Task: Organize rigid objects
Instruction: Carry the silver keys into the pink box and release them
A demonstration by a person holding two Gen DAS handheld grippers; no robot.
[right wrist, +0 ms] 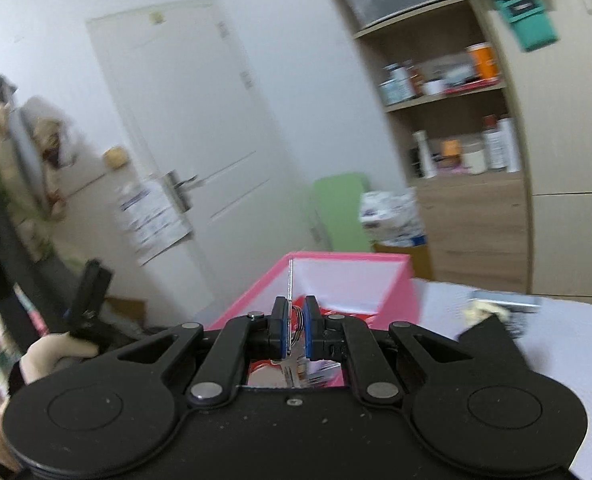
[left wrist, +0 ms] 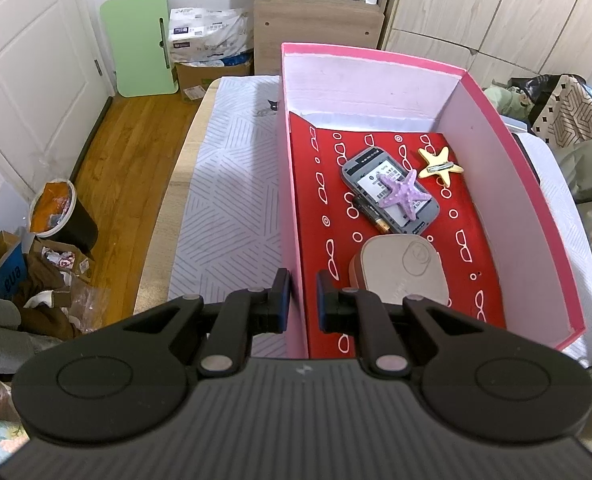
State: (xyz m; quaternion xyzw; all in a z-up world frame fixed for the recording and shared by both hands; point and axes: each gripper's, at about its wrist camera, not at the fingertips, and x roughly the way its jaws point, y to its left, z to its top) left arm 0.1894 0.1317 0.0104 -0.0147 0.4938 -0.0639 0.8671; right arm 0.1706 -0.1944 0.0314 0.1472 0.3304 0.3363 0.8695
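An open pink box [left wrist: 491,184] with a red patterned floor stands on a white patterned cloth. In it lie a grey phone-like device [left wrist: 391,192] with a purple starfish [left wrist: 401,192] on top, a battery [left wrist: 369,214], a yellow star clip [left wrist: 439,166] and a beige rounded case [left wrist: 399,272]. My left gripper [left wrist: 301,302] is shut on the box's near left wall, one finger on each side. My right gripper [right wrist: 295,326] is shut on a key ring [right wrist: 296,322], with keys [right wrist: 292,368] hanging below the pads, just short of the pink box [right wrist: 399,292].
The white cloth [left wrist: 224,200] covers a surface with a wooden floor to its left. A bin [left wrist: 62,216] and cardboard clutter sit on the floor. Clothes and bags [left wrist: 567,112] pile at the right. A hand [right wrist: 56,352] holds the other gripper; a dark object [right wrist: 491,336] lies on the cloth.
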